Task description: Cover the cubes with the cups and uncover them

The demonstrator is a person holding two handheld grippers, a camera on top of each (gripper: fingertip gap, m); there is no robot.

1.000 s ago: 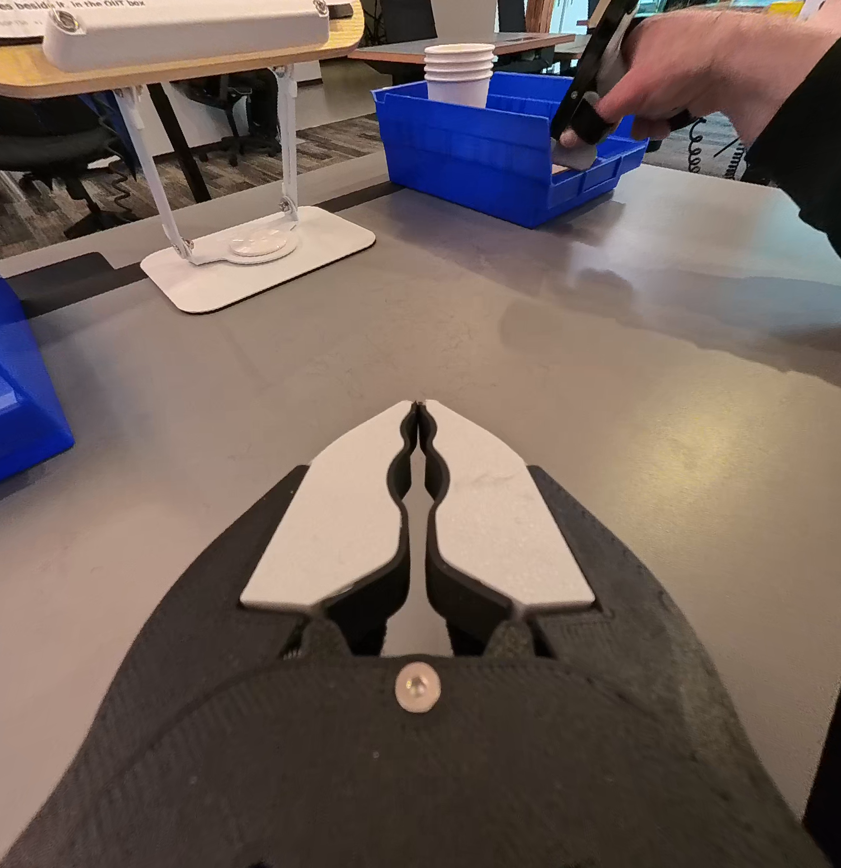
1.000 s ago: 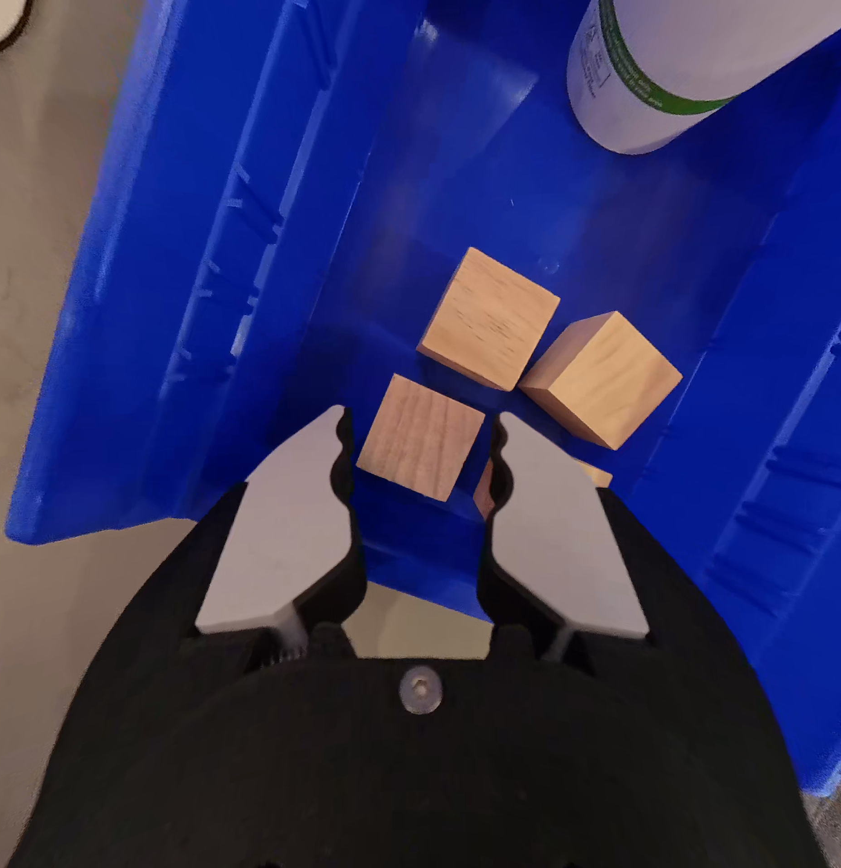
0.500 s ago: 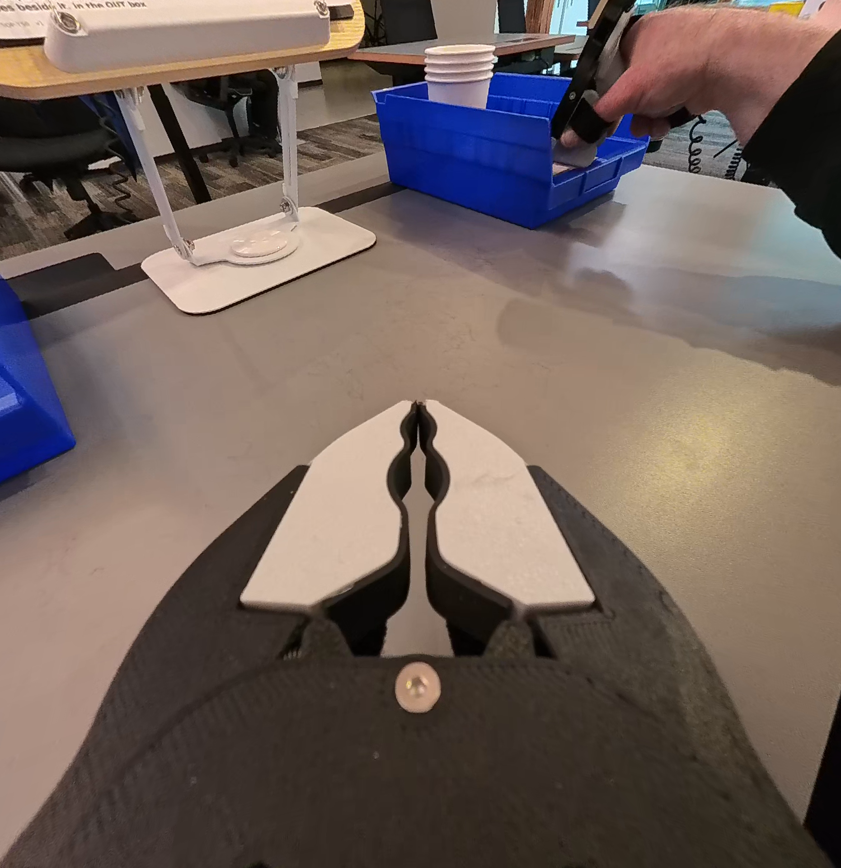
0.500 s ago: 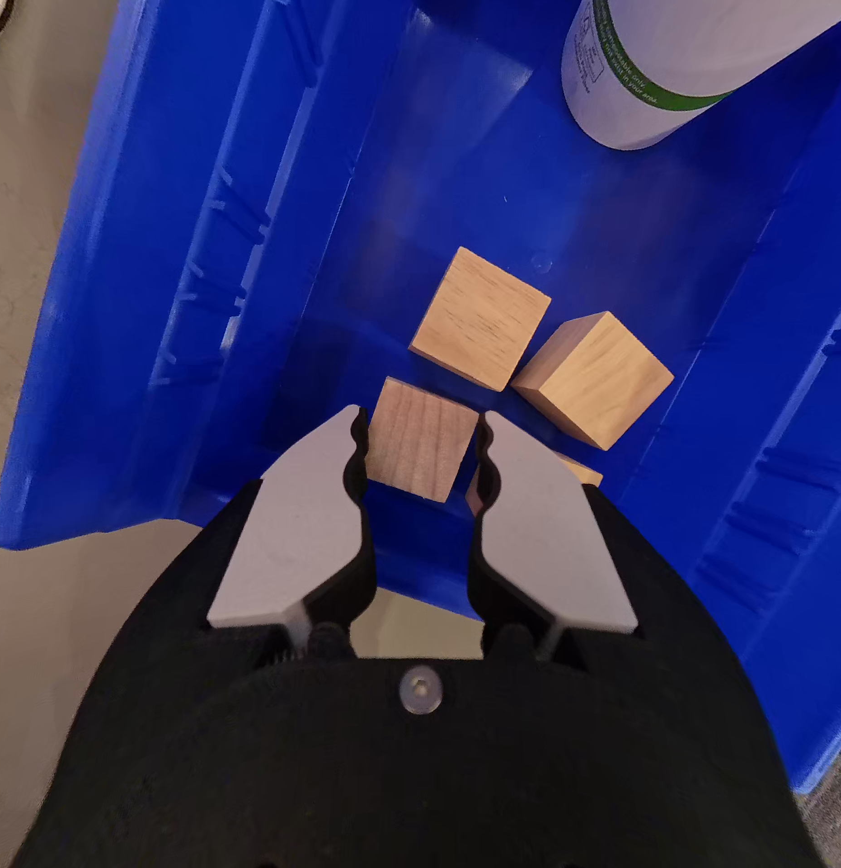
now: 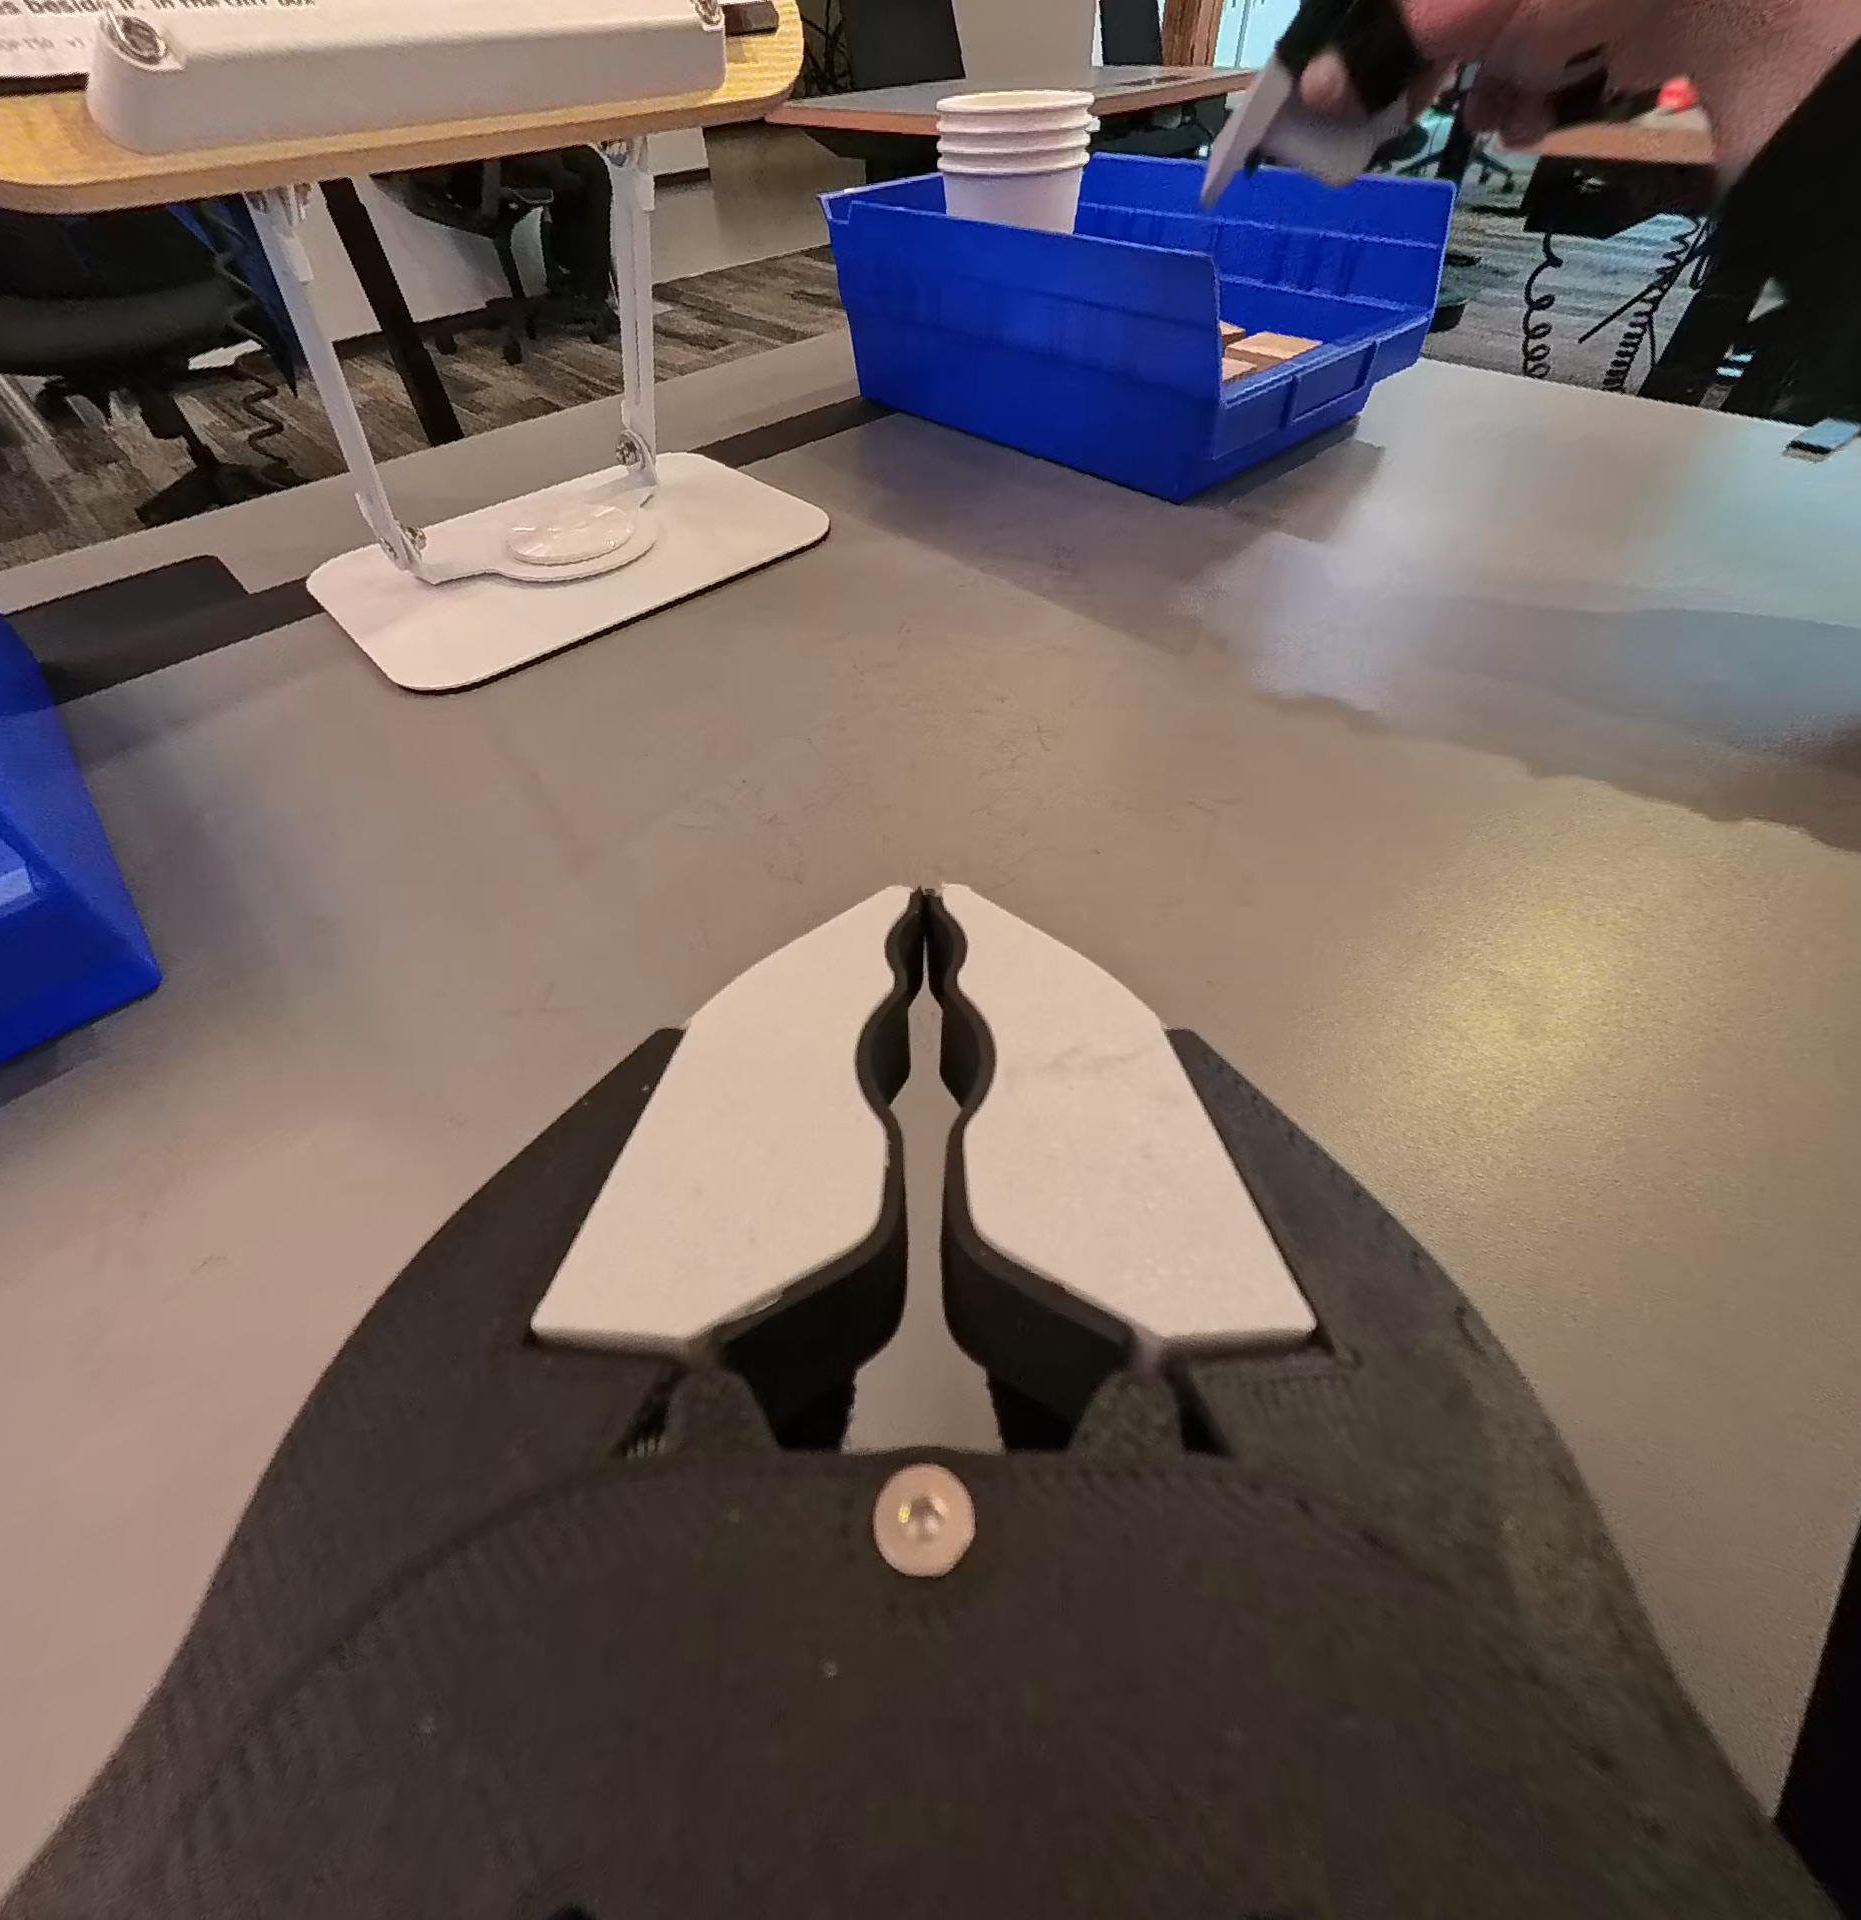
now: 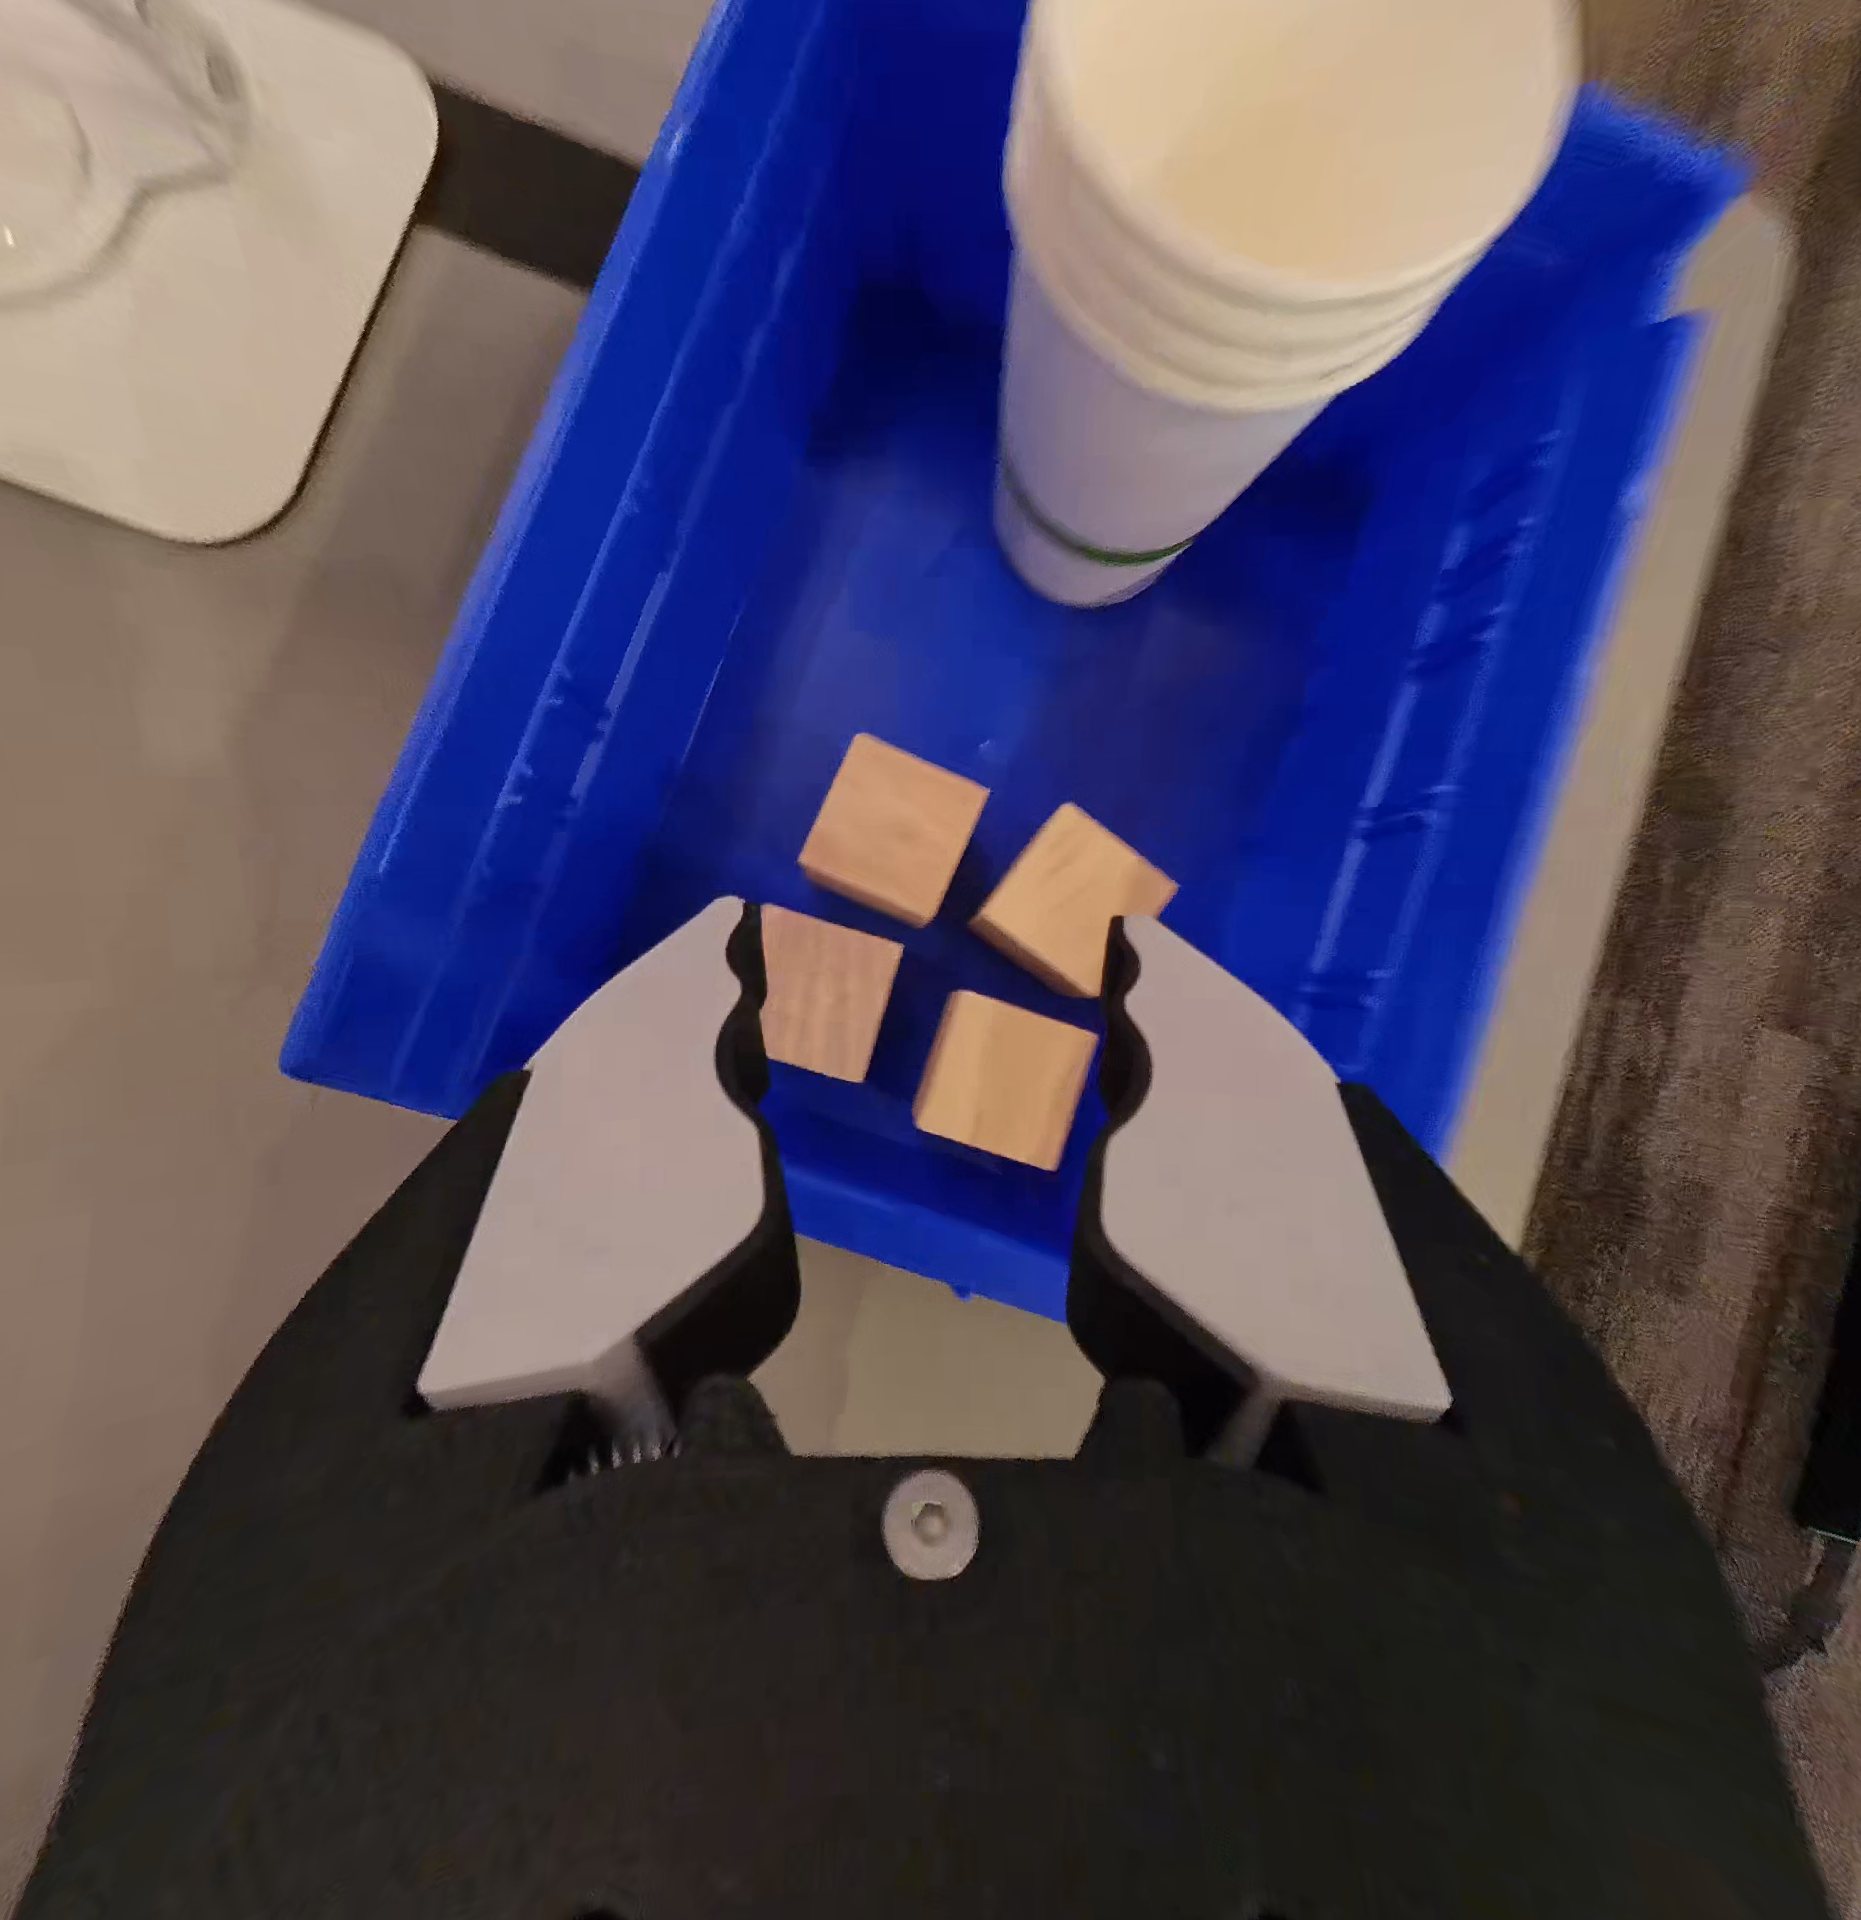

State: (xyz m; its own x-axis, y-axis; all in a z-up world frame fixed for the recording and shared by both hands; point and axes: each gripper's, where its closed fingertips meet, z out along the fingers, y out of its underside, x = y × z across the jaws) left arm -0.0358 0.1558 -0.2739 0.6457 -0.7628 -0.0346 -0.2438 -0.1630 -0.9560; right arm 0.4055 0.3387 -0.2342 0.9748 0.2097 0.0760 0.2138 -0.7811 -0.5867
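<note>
Item one: my right gripper (image 6: 926,925), fingers spread wide and empty, above the near end of the blue bin (image 6: 510,790). Item two: four wooden cubes (image 6: 893,827) loose on the bin floor, none gripped. Item three: stack of white paper cups (image 6: 1196,312), upright at the bin's far end. Item four: my left gripper (image 5: 924,902), tips pressed together, holding nothing, over the grey table (image 5: 1425,1039). Item five: white stand (image 5: 567,566), left of the bin.

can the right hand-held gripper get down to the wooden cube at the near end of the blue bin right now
Probably yes. The right hand-held gripper is open above the blue bin, and the near wooden cube lies uncovered below the gap. The cup stack stands at the far end, apart from it. Neighbouring cubes sit close, so fingers may nudge them.
</note>
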